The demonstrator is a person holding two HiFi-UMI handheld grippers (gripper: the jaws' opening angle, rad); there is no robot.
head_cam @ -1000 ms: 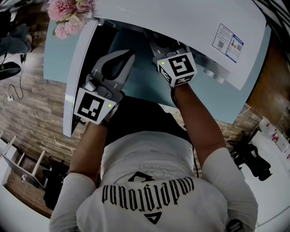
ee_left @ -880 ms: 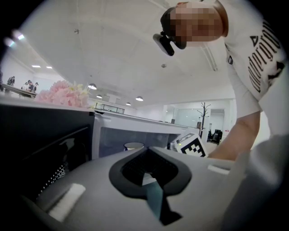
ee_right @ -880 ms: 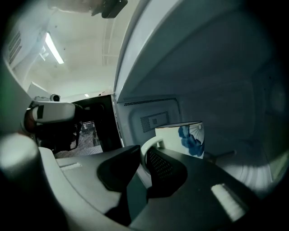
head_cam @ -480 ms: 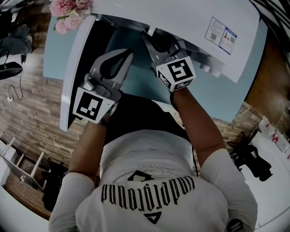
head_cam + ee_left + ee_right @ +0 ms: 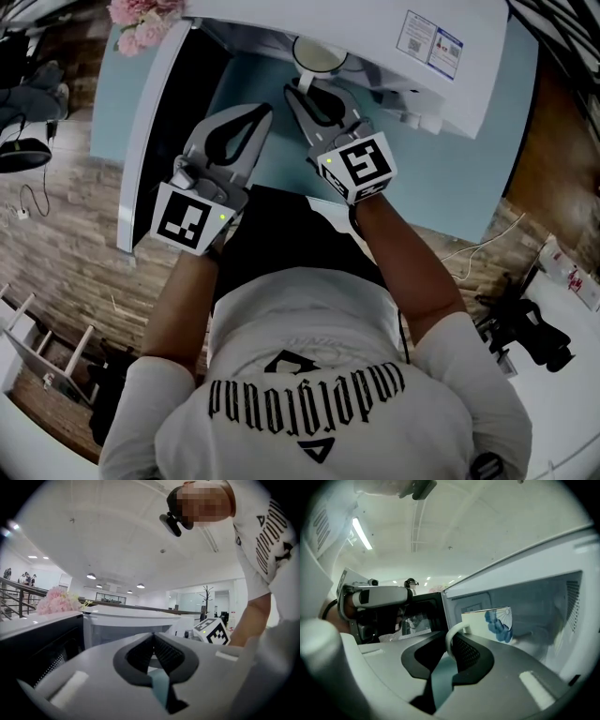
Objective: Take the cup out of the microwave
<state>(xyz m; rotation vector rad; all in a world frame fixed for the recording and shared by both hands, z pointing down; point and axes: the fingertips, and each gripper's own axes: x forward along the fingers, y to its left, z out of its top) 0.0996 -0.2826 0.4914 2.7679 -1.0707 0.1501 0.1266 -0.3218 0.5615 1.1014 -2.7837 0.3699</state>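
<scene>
Gripping the cup (image 5: 487,623) by its handle, right gripper (image 5: 449,641) keeps it upright at the microwave (image 5: 375,28) mouth, likely against spilling. Left gripper (image 5: 265,111): jaws together, empty, parked beside the open door (image 5: 150,122), off the path. Room: bare desk (image 5: 281,159) in front; microwave top edge close above the rim.

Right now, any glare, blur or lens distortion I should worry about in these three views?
Head view: dim, edges curved, microwave top brightest. Left gripper view: fisheye, black corners, left tool soft. Right gripper view: cup readable, ceiling lamp glaring.
</scene>
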